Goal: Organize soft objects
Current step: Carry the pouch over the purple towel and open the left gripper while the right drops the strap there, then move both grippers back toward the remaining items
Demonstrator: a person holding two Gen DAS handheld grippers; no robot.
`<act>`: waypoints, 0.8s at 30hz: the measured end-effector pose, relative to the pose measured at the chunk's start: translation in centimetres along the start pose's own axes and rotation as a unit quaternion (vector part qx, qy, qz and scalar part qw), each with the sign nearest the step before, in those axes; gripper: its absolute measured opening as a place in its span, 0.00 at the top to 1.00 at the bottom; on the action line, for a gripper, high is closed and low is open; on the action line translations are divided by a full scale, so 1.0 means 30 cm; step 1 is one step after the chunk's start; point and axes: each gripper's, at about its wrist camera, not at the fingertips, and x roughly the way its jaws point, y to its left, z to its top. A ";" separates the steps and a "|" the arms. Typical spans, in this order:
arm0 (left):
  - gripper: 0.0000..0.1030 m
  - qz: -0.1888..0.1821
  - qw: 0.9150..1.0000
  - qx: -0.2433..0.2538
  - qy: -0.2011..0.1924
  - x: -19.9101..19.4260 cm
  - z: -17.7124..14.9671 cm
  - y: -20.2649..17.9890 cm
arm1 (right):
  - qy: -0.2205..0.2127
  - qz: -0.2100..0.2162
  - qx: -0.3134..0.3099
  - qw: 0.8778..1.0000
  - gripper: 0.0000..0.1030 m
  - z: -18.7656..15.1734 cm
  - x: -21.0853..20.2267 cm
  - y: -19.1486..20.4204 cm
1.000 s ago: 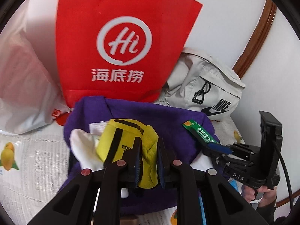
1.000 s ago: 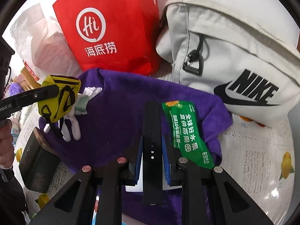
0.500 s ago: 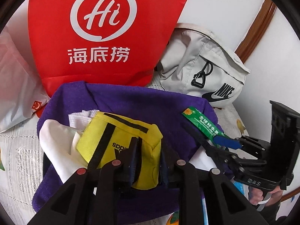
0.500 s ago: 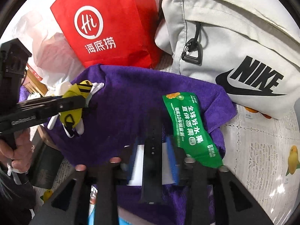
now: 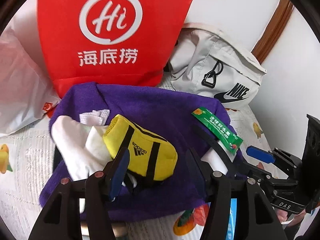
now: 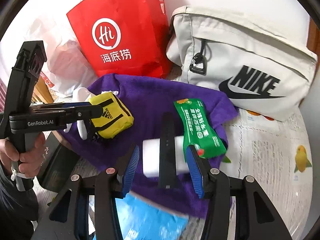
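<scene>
Left wrist view: left gripper [image 5: 156, 160] jaws apart around the yellow pouch [image 5: 140, 150], which lies on the purple towel [image 5: 160, 108] near its left edge, over a white cloth [image 5: 74, 140].
Risk: closing could snag that cloth too.
Right wrist view: right gripper [image 6: 163, 168] jaws apart, straddling the black strap [image 6: 167, 144] and white block [image 6: 152, 160] by the towel's front edge.
Risk: green packet [image 6: 198, 130] touches the right finger; it may get dragged.

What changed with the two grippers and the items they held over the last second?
Both let go. The left gripper opened, leaving the yellow Adidas pouch on the purple towel. The right gripper opened around the black strap on its white block. The green sachet, red paper bag and grey Nike bag stayed put.
</scene>
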 end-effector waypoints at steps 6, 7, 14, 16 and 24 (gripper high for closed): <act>0.45 0.012 0.999 0.006 -0.034 -0.148 -0.063 -0.007 | -0.018 0.008 -0.004 1.000 0.53 -0.077 -0.112 0.051; 0.45 0.014 0.999 0.009 -0.040 -0.172 -0.076 -0.008 | -0.019 0.008 -0.006 1.000 0.53 -0.088 -0.125 0.061; 0.45 0.005 0.998 0.013 -0.054 -0.352 -0.220 -0.041 | -0.029 0.019 -0.009 0.999 0.52 -0.198 -0.232 0.143; 0.45 0.010 0.998 0.014 -0.053 -0.394 -0.271 -0.052 | -0.035 0.026 -0.016 0.999 0.51 -0.236 -0.270 0.172; 0.32 0.033 0.999 0.009 -0.032 -0.485 -0.499 -0.086 | -0.043 0.040 -0.027 0.998 0.42 -0.376 -0.375 0.249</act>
